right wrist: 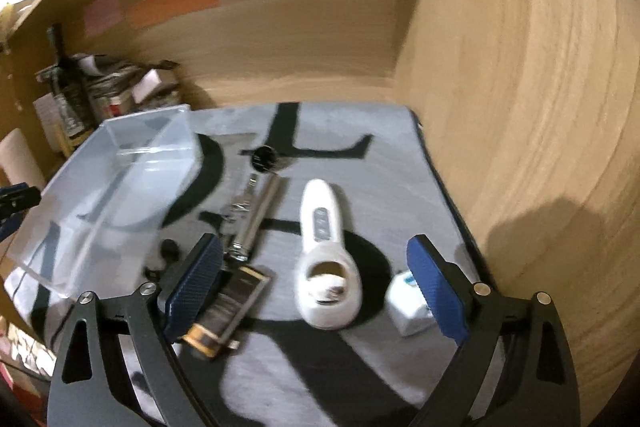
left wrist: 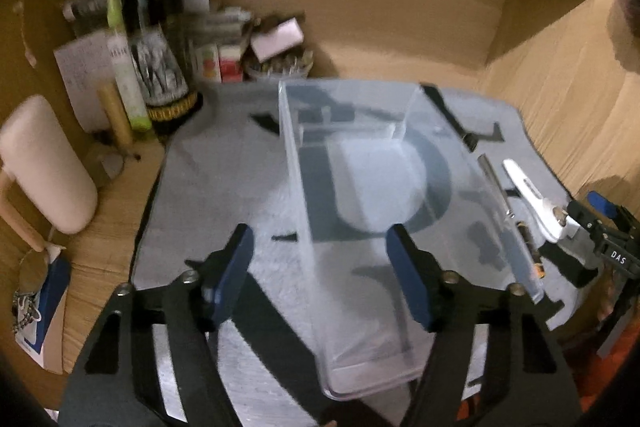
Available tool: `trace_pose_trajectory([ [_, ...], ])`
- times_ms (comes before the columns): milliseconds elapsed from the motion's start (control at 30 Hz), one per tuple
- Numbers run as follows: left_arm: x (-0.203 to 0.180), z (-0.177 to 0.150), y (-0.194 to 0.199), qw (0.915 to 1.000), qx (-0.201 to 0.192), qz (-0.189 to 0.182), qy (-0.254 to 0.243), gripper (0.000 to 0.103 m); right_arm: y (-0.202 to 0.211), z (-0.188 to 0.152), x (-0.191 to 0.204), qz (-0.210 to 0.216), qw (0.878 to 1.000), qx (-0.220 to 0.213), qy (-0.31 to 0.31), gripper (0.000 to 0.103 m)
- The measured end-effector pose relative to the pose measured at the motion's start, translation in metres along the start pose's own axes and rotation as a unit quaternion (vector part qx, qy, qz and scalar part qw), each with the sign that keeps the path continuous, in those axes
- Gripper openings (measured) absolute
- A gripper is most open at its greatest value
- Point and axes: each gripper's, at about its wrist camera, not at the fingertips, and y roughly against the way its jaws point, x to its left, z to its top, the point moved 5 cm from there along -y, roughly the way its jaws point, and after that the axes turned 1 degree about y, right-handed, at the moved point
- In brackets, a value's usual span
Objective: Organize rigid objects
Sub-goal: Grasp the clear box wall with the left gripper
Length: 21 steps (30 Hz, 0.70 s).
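Here left gripper (left wrist: 320, 267) jaws apart astride clear box (left wrist: 360, 187) wall; right gripper (right wrist: 316, 291) jaws apart.

bin (right wrist: 120, 187): on mat (right wrist: 360, 131), left
metal tube (right wrist: 256, 219): just right of bin
handheld device (right wrist: 324, 251): right of tube
small box (right wrist: 408, 303): right of device

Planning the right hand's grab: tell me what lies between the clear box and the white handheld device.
In the right wrist view, a silver metal tube and a dark flat case lie on the mat between the clear box and the white handheld device.
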Motion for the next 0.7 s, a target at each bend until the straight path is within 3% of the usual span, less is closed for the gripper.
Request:
trace_pose_trajectory([
  [133,0.009,-0.003,-0.02,0.9987,0.05,-0.009,0.006,0.053,-0.008,-0.007,-0.011,-0.015,1.0,0.016,-0.008,0.092],
  [267,0.009,-0.008,-0.03,0.997,0.075,-0.016,0.001,0.043,-0.02,-0.012,-0.016,-0.017,0.999,0.035,-0.013,0.083],
  [467,0.004,-0.014,-0.04,0.9942,0.103,-0.03,-0.002,0.029,-0.027,-0.011,-0.015,-0.021,0.999,0.041,-0.005,0.081],
  [567,0.004,-0.016,-0.045,0.993,0.114,-0.033,0.003,0.016,-0.023,-0.008,-0.016,-0.031,0.999,0.036,0.005,0.079],
  [700,0.005,-0.015,-0.046,0.9925,0.117,-0.035,0.007,0.015,-0.013,-0.009,-0.028,-0.05,0.998,0.028,-0.005,0.079],
])
